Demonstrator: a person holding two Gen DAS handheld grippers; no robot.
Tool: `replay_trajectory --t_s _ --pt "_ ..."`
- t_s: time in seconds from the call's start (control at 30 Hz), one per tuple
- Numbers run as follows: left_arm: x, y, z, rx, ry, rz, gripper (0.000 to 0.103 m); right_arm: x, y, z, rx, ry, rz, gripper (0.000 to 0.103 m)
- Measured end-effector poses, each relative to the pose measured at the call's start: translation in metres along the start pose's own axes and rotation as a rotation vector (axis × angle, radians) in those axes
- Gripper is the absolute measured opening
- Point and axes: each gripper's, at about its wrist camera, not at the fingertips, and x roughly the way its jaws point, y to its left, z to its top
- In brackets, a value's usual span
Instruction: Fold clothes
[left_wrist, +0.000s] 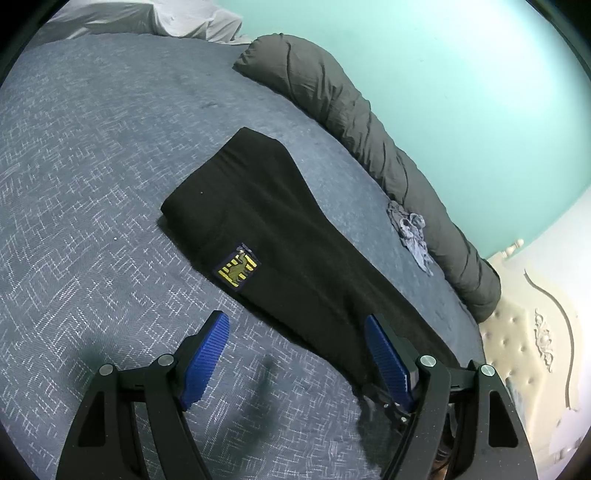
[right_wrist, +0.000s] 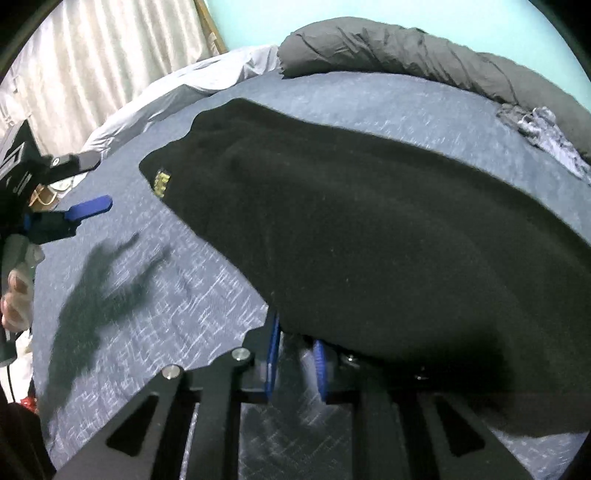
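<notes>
the person is taking the near end of the black garment to fold it over on the bed.

going left to right: the left gripper (left_wrist: 295, 360) is hovering with jaws spread, empty, over the blue bedspread (left_wrist: 92, 184) just beside the black garment (left_wrist: 280, 236), which is lying flat along the bed with its yellow patch (left_wrist: 237, 271) up. the right gripper (right_wrist: 295, 363) is narrowing its jaws at the garment's near hem; whether cloth is pinched cannot be told. to fold well, both hands should be catching the hem's corners evenly before lifting.

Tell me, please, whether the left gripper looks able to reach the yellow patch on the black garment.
Probably yes: the left gripper is open, and only bare bedspread lies before the yellow patch.
</notes>
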Motion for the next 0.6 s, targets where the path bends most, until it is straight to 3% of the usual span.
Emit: replay_trajectory --t_s 0.2,0.33,0.6 --pt "0.001 0.0 0.0 -0.002 0.002 0.001 0.08 0.008 0.0 0.008 0.035 0.015 -0.003 0.021" --pt "0.0 0.003 0.001 -0.01 -0.002 0.0 0.08 0.002 0.0 -0.006 0.064 0.017 0.027 0.01" --pt "0.001 0.007 0.003 -0.023 -0.004 0.006 0.08 -0.011 -0.003 -0.022 0.139 0.018 0.066 0.008"
